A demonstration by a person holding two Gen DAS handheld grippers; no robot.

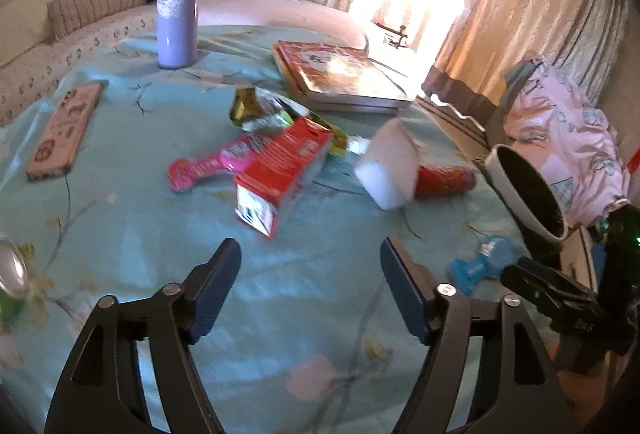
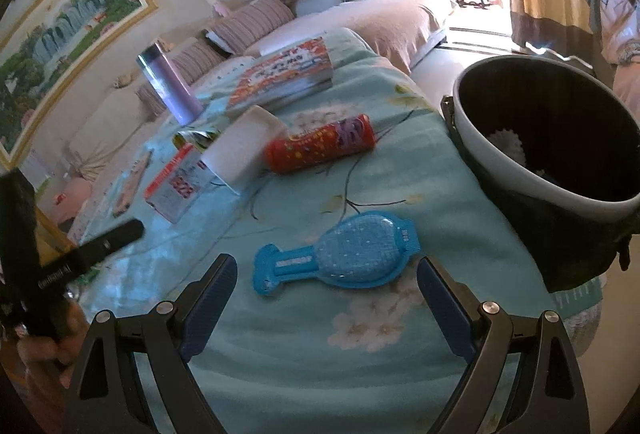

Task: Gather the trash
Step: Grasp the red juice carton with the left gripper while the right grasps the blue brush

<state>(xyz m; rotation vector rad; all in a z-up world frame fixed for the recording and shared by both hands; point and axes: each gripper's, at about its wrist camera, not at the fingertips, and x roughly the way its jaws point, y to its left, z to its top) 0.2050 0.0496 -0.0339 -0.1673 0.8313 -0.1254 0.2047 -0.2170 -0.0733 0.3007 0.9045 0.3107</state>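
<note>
Trash, chiefly a red carton (image 1: 282,174), lies centre frame directly ahead of the left gripper (image 1: 310,288), long axis running diagonally away. Left is nearer. Both left and right gripper (image 2: 326,304) stand apart, empty.

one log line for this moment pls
task: collect trash | left gripper: open, empty | right gripper: open, empty, over blue brush | bin: at table edge | red box: on cloth
</note>
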